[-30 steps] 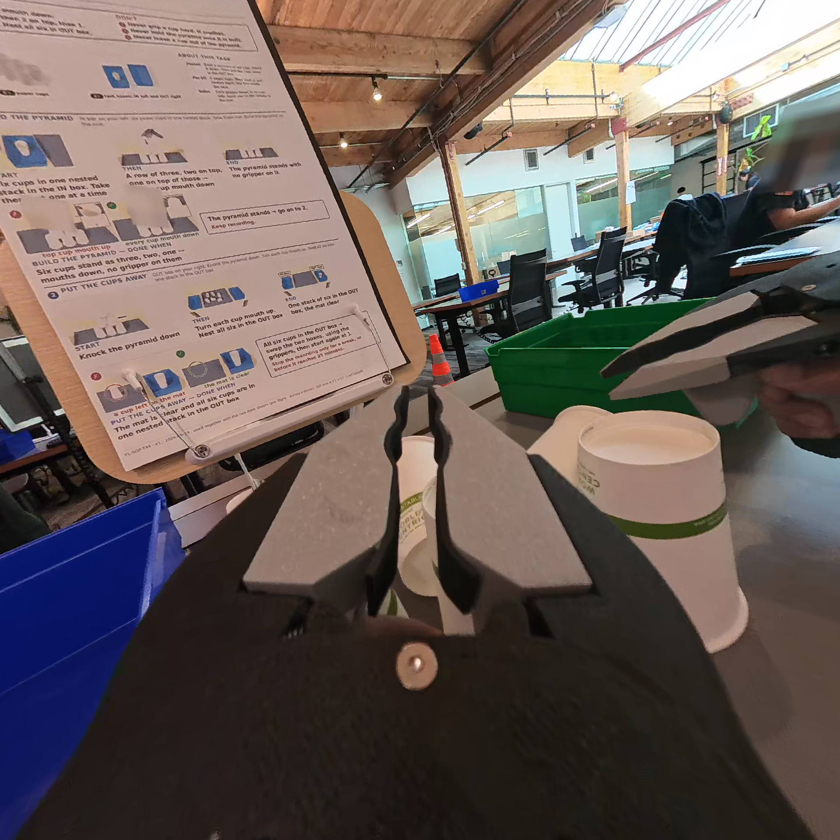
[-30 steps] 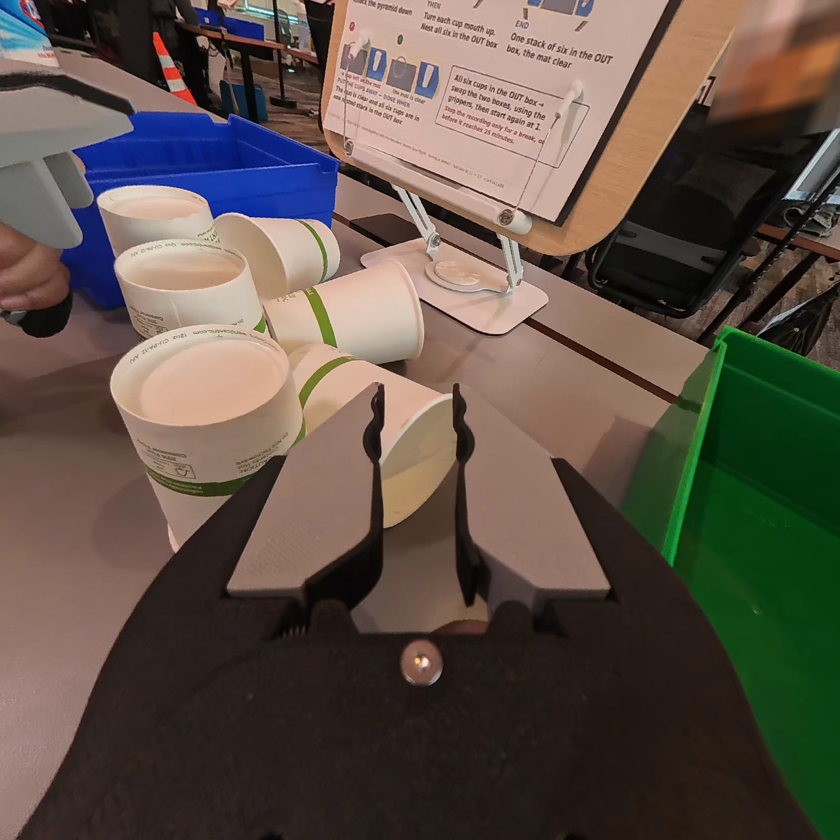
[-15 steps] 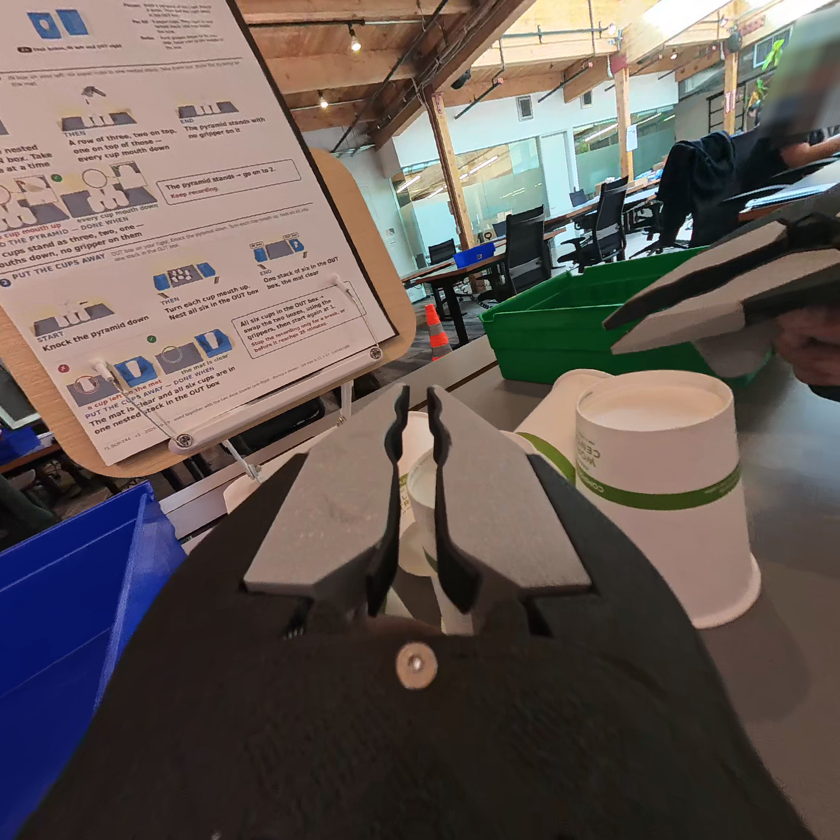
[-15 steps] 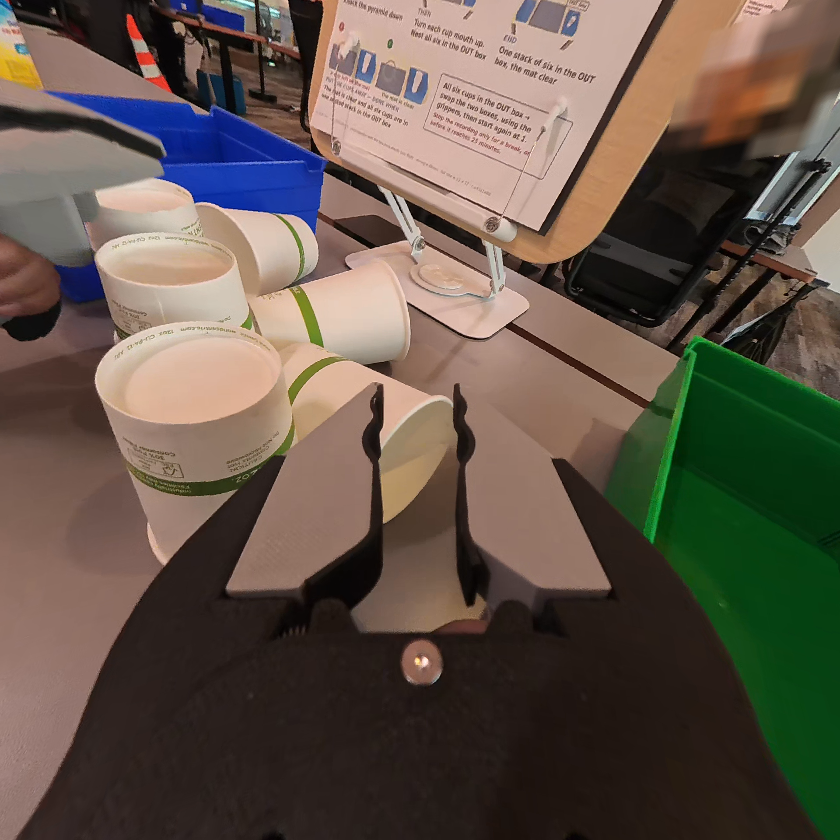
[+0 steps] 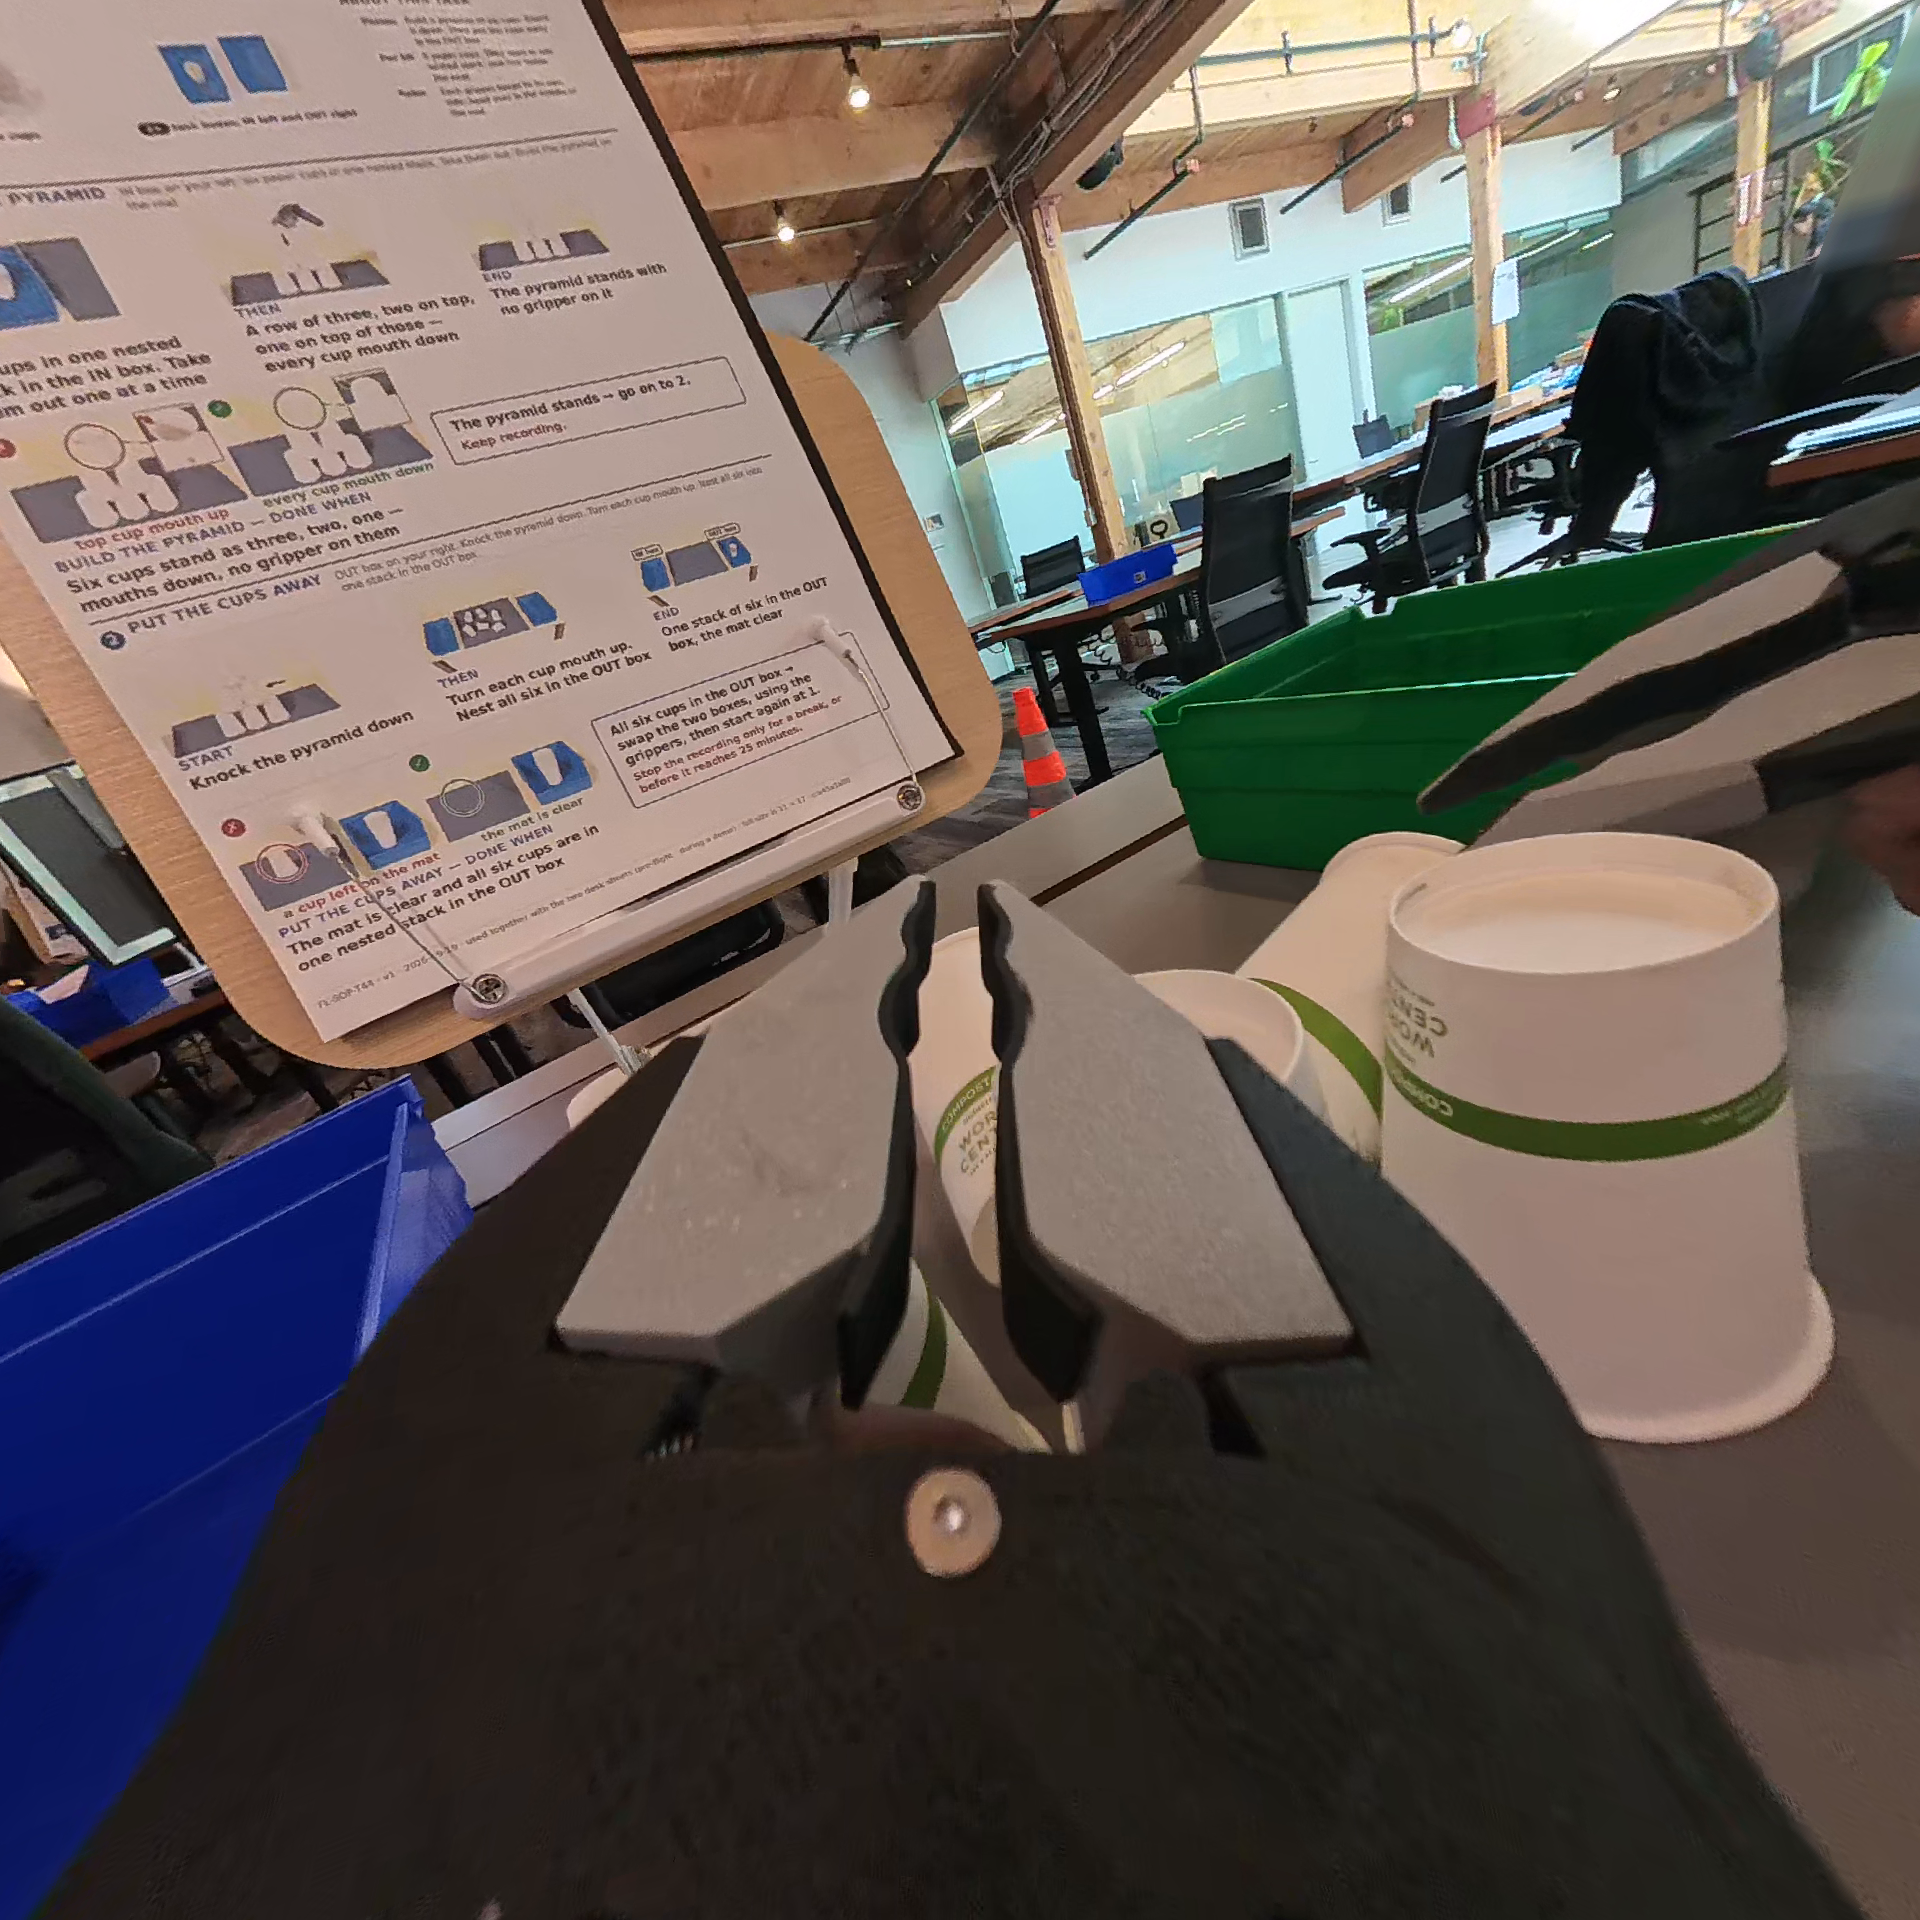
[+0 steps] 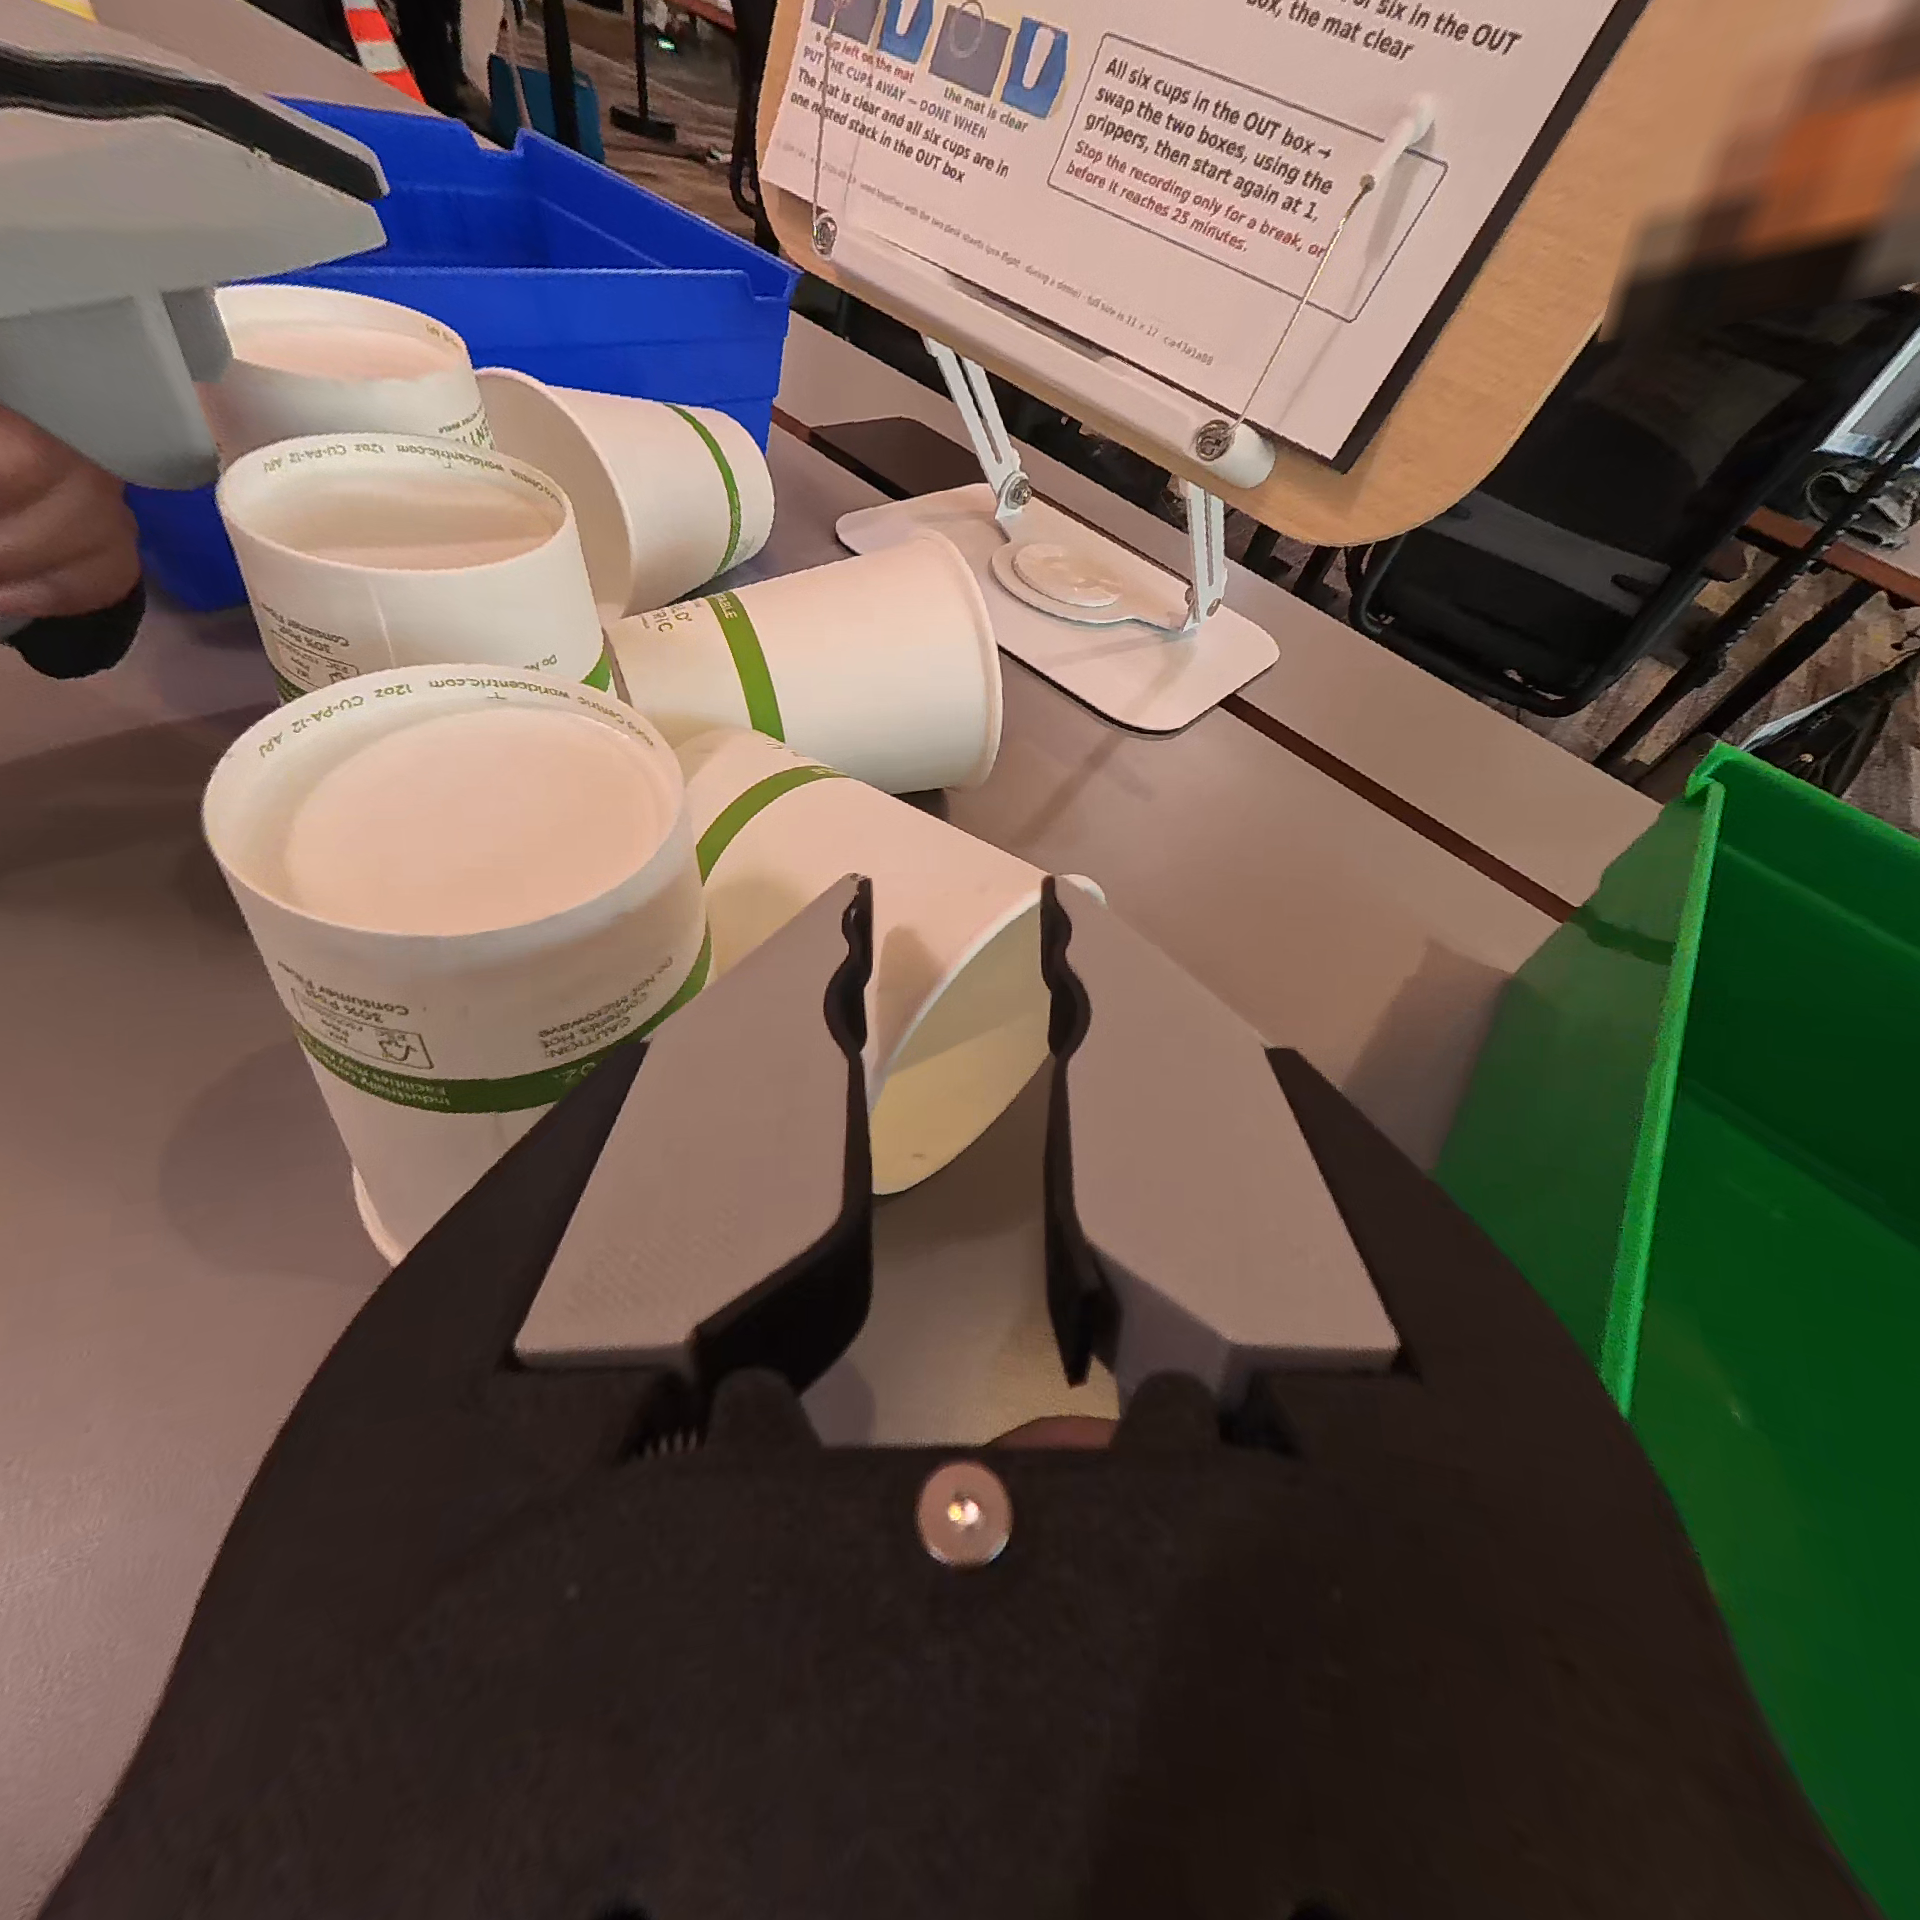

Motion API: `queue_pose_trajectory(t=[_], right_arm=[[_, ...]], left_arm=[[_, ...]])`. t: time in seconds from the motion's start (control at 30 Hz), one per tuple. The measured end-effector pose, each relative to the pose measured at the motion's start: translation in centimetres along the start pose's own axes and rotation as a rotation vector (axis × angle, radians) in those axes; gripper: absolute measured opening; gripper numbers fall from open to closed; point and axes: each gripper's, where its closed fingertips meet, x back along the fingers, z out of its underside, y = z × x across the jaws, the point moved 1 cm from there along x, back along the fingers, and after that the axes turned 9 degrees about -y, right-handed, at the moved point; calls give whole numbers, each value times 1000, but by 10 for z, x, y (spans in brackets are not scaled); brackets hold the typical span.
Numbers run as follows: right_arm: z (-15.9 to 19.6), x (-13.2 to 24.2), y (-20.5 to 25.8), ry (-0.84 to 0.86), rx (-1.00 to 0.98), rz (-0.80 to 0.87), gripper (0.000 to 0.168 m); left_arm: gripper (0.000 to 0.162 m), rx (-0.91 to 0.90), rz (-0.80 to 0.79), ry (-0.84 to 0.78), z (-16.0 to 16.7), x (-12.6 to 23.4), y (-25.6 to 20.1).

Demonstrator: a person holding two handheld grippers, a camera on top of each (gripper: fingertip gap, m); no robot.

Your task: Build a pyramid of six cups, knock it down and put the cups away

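Note:
Six white paper cups with green bands are on the grey table. Three stand mouth down in a row: near (image 6: 457, 935), middle (image 6: 405, 561), far (image 6: 343, 364). Three lie on their sides: (image 6: 665, 478), (image 6: 852, 665), (image 6: 935, 1039). My right gripper (image 6: 951, 904) is open and empty, its fingers on either side of the nearest lying cup's rim, just above it. My left gripper (image 5: 956, 914) is closed to a narrow slit and holds nothing; it hovers over the far end of the row and also shows in the right wrist view (image 6: 187, 208). One standing cup (image 5: 1590, 1143) is to its right.
A green bin (image 6: 1766, 1143) stands right of the cups, a blue bin (image 6: 520, 260) at the far left. An instruction board on a stand (image 6: 1091, 623) is behind the cups. The right gripper (image 5: 1662, 727) shows above the standing cup. Office desks and chairs lie beyond. Left tips to right tips: about 15 cm.
My right gripper has moved forward and down toward the nearest lying cup. My left gripper has shifted slightly closer to the cups. No cup has moved.

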Motion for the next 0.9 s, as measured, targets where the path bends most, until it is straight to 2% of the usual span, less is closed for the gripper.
queue_pose_trajectory(t=[0.17, 0.33, 0.6, 0.73, 0.9], right_arm=[[0, -2, 6, 2, 18, -16, 30], [-3, 1, 3, -4, 55, 13, 31], [-15, 7, 0, -69, 5, 11, 33], [-32, 13, 11, -156, -19, -69, 38], [-50, 22, 39, -253, -76, -252, 46]], left_arm=[[5, -18, -7, -5, -1, 1, 1], [13, -11, -25, 9, 4, -1, 3], [14, 4, -15, 2, 0, 0, 0], [14, 29, -10, 16, 4, -1, 0], [14, 6, -15, 29, 7, -1, 1]])
